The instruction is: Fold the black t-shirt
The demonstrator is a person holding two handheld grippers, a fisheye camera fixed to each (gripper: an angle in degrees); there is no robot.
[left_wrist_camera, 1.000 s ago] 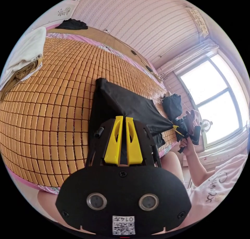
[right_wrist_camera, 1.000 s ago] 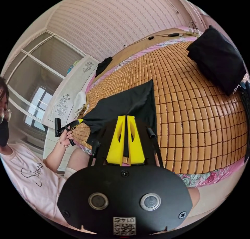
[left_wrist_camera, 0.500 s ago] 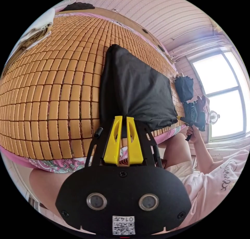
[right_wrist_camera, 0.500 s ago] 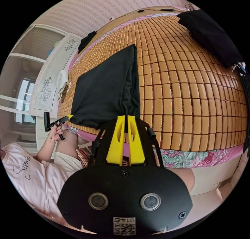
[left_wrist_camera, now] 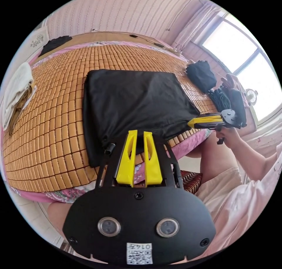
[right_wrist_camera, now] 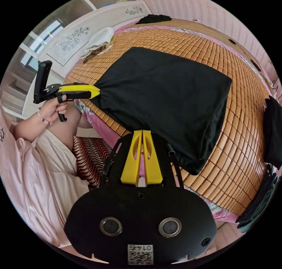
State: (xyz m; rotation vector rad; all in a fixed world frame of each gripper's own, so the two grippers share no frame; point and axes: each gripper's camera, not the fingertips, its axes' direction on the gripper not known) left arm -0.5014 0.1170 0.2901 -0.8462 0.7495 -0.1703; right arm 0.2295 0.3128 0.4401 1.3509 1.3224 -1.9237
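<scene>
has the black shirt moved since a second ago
Yes. The shirt was lifted tent-like off the mat; now it lies spread across it, with both near corners pinched beyond the bed edge.

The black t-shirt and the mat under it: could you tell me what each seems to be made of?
The black t-shirt looks like soft matte knit fabric, probably cotton: it drapes limply and puckers where the grippers pinch its corners. The mat looks like small glossy orange-brown tiles, possibly bamboo, linked in rows: a regular grid with dark seams and a slight sheen.
</scene>
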